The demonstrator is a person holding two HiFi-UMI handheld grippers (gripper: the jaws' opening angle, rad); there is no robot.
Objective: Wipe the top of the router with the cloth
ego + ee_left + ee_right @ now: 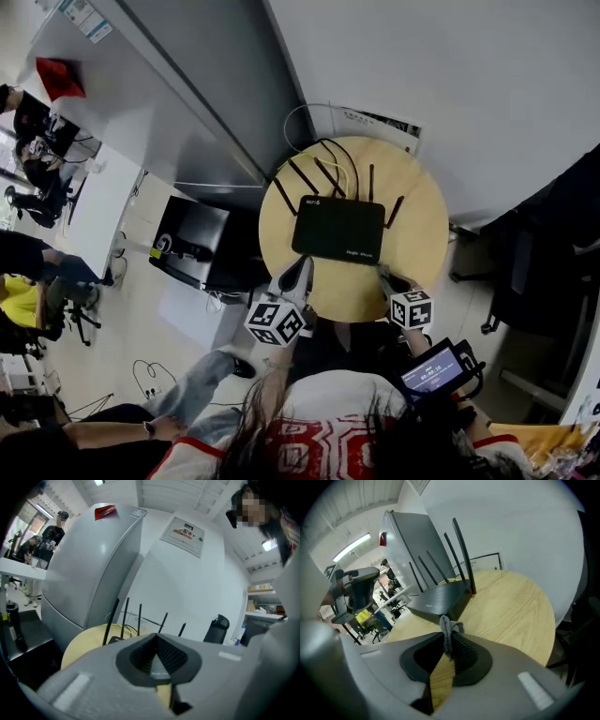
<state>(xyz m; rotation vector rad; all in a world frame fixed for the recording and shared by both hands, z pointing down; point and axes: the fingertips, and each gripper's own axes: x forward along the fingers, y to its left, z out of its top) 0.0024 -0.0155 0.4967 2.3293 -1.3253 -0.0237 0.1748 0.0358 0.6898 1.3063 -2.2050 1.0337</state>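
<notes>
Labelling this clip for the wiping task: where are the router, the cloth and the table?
router [339, 230], head view, middle of its black top.
cloth [447, 629], right gripper view, grey bunch pinched between the jaws.
table [422, 244], head view, bare wood right of the router.

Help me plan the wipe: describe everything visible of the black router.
The flat black rectangular router, plastic by its look, lies flat near the middle of the round light wooden table. Several thin black antennas stand along its far edge. Small light print marks its top, which is bare. The grey cloth pinched in the right gripper is short of its near side, not touching.
</notes>
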